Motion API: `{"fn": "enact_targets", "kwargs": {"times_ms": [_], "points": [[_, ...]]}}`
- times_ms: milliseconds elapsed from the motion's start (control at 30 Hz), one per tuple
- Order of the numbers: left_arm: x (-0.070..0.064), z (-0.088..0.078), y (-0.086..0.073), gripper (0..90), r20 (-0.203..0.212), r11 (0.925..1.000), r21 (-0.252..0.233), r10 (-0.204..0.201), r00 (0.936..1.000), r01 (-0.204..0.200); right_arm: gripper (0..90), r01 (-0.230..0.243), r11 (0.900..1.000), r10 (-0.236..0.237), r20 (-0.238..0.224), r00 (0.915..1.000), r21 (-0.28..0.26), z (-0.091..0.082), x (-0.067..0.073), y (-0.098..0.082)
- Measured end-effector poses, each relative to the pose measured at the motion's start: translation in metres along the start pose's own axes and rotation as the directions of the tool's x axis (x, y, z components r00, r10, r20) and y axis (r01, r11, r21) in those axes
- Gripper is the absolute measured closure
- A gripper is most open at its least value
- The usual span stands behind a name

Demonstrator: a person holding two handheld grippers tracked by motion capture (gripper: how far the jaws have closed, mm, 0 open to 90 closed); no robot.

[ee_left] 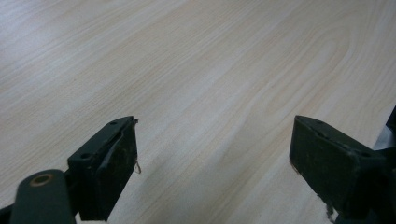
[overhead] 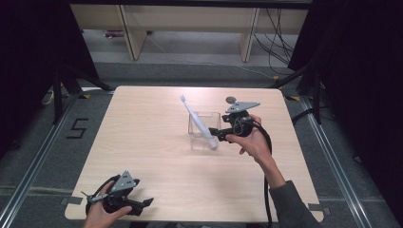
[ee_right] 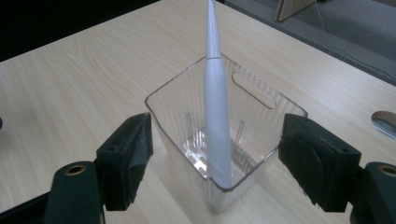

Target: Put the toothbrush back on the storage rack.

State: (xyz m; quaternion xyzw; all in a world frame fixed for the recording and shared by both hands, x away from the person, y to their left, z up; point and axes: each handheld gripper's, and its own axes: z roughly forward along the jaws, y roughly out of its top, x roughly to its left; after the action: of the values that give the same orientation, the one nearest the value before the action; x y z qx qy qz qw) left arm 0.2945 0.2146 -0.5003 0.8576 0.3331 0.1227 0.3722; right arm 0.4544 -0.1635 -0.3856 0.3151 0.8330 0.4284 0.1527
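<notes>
White toothbrush leaning inside clear plastic bin, butt end resting at bin's near corner, head jutting above far rim; likely light, stiff, smooth and slippery; thick lower handle looking the best hold; bin thin-walled, probably tipping easily; right gripper hovering level just before bin, jaws spread wide, gripping nothing; left gripper lying well apart from bin near table edge, jaws open and empty.

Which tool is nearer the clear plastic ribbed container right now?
Right. The right tool sits at the clear plastic ribbed container holding the white toothbrush, jaws open on either side of it. The left tool rests open at the table's near left edge, well away.
</notes>
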Motion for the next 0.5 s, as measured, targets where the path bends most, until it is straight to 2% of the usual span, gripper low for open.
{"fn": "enact_targets", "kwargs": {"times_ms": [33,67,133,167,300,367,400,500], "points": [[0.0,0.0,0.0,14.9,0.0,1.0,-0.003,-0.004,1.0,0.004,26.1,-0.037,0.999,0.037,-0.005,0.9993,0.012,-0.001,0.003,-0.001],[0.0,0.0,0.0,14.8,0.0,1.0,-0.004,-0.007,1.0,0.007,26.0,-0.017,1.0,0.017,-0.004,0.9998,0.009,-0.001,0.001,-0.002],[0.0,0.0,0.0,14.8,0.0,1.0,-0.002,-0.007,1.0,0.007,26.0,-0.017,1.0,0.017,0.001,0.9998,0.007,-0.002,0.001,-0.005],[-0.001,0.001,0.0,14.9,0.007,0.9999,-0.01,-0.014,0.9999,0.014,25.9,-0.033,0.999,0.033,-0.006,0.9994,0.021,-0.002,0.002,-0.006],[0.0,0.0,0.0,14.8,0.001,1.0,-0.003,-0.007,1.0,0.007,25.6,-0.003,1.0,0.003,0.006,1.0,0.005,-0.003,0.0,-0.009],[0.0,0.0,0.0,14.8,0.001,1.0,-0.003,-0.007,1.0,0.007,25.6,-0.009,1.0,0.009,0.004,1.0,0.011,-0.003,0.0,-0.01],[-0.001,0.001,0.0,14.8,0.003,0.9999,-0.005,-0.012,0.9999,0.012,25.2,-0.043,0.999,0.043,-0.005,0.9991,0.027,-0.004,0.002,-0.012],[-0.001,0.001,0.0,14.8,0.009,0.9997,-0.013,-0.018,0.9998,0.018,25.1,-0.029,0.999,0.029,0.002,0.9996,0.016,-0.005,0.002,-0.014]]}}
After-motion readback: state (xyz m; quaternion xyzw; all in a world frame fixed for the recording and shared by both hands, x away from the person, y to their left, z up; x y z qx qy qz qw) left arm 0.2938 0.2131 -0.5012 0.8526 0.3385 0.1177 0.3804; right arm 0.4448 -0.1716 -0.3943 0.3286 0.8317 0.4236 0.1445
